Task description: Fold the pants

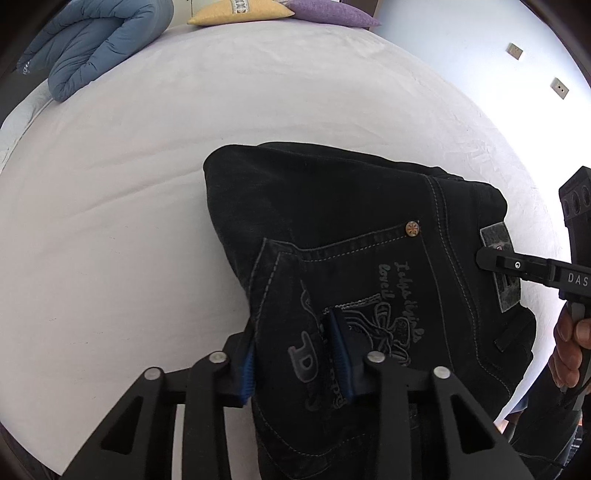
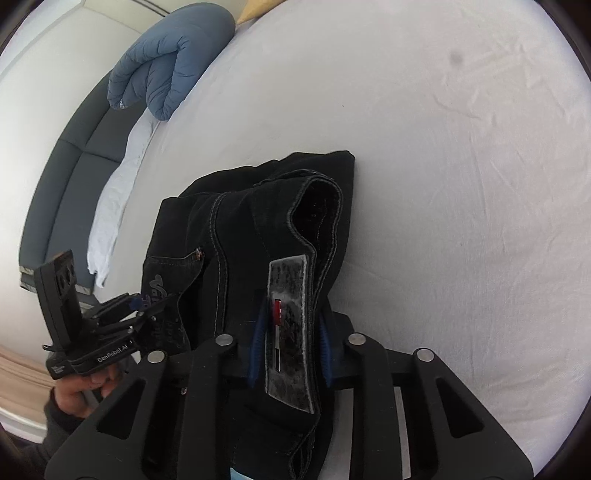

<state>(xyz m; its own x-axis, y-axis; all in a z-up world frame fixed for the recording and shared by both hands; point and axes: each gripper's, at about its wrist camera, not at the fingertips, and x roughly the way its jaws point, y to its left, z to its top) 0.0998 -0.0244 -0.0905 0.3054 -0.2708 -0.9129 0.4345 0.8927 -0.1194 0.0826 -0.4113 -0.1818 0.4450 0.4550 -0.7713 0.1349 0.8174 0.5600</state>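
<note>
Two-handed hold on black jeans (image 1: 332,229) at the near edge of a bed (image 1: 147,184).

Nearest the left wrist camera, the left claw (image 1: 297,363) is closed down on denim: its blue pads (image 1: 341,350) pinch a fold of the seat panel at the embroidered back pocket (image 1: 369,295), so the cloth rises between the fingers and fills the gap. In the right wrist view, the right claw (image 2: 291,339) likewise grips the waistband, its blue pads (image 2: 258,332) bracketing the grey brand patch (image 2: 291,325) with the red tab. Each claw thus holds one end of the jeans' upper portion, probably so the top can be carried as a unit and laid over without the layers slipping apart.

Beyond the claws, the jeans lie bunched in several layers on the pale bed sheet, with a rivet (image 1: 412,228) at the pocket corner and a rolled edge (image 2: 317,206) standing open at the far side. The garment appears partly folded; how many folds remain cannot be judged.

Farther off, well apart from the jeans, a folded blue quilted duvet (image 1: 92,48) rests near the head of the bed, beside a yellow cushion (image 1: 240,13) and a purple cushion (image 1: 332,13).
</note>
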